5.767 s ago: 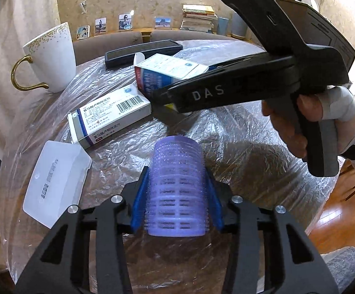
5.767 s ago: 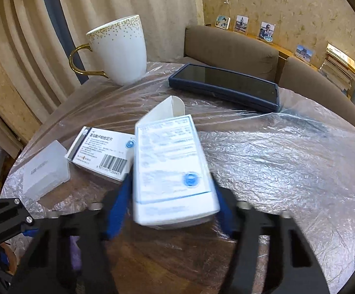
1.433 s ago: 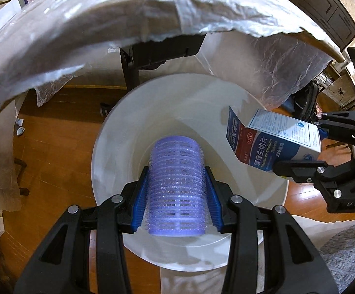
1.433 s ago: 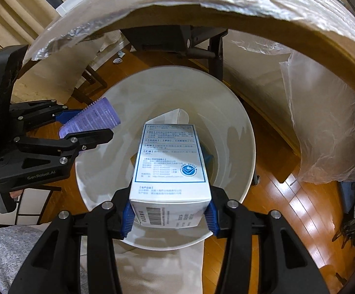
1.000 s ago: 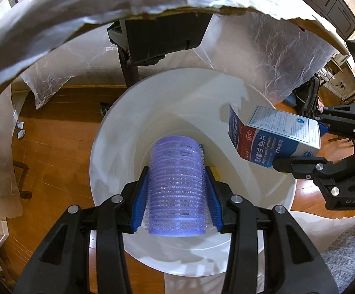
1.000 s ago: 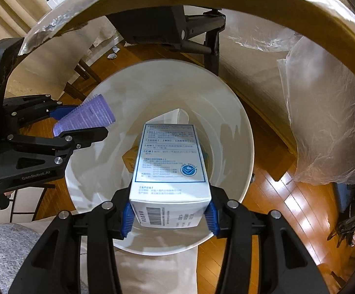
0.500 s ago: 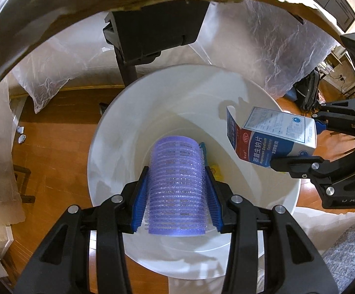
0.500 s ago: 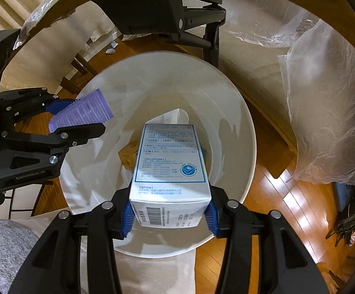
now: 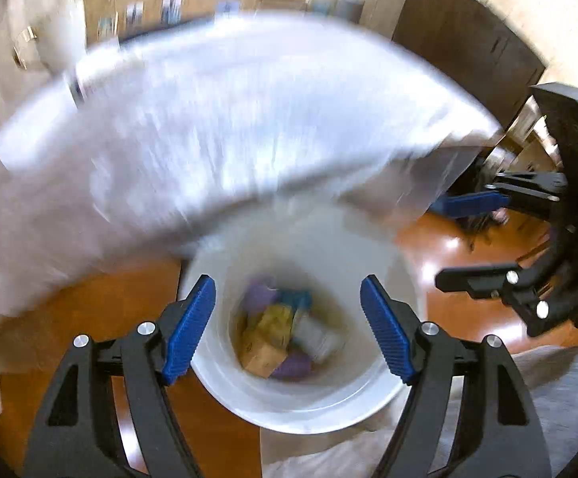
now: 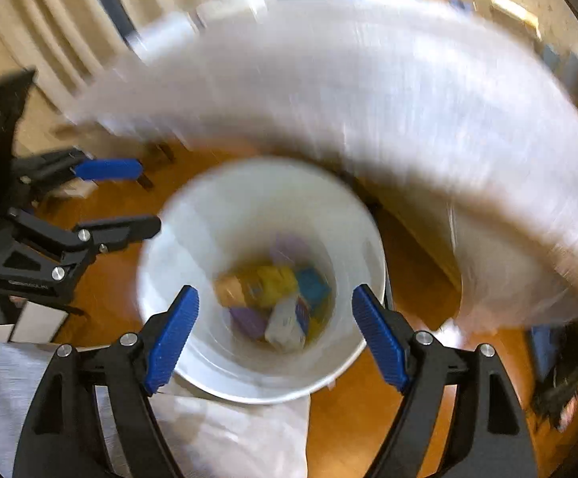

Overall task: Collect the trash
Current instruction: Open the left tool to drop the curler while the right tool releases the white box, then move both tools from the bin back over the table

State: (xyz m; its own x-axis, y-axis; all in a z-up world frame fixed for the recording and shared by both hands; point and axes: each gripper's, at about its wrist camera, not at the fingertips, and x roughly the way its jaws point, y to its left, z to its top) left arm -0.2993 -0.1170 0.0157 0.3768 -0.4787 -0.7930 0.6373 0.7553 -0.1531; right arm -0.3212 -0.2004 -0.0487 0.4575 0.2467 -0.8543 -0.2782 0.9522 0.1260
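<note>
1. The table [image 9: 217, 119] edge, wrapped in plastic, overhangs the far side of the white bin [image 9: 308, 406]; bare floor [image 9: 448, 263] lies around it.
2. Left gripper [image 9: 289, 326] and right gripper [image 10: 275, 338] have just been opening; both are released, with nothing between the jaws.
3. The purple curler [image 10: 249, 320] and the white box [image 10: 285, 324] lie among the trash at the bin's bottom, blurred; which way each points is unclear.

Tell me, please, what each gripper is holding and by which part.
Nothing: the left gripper and right gripper have just been opening, jaws empty, above the white bin.
</note>
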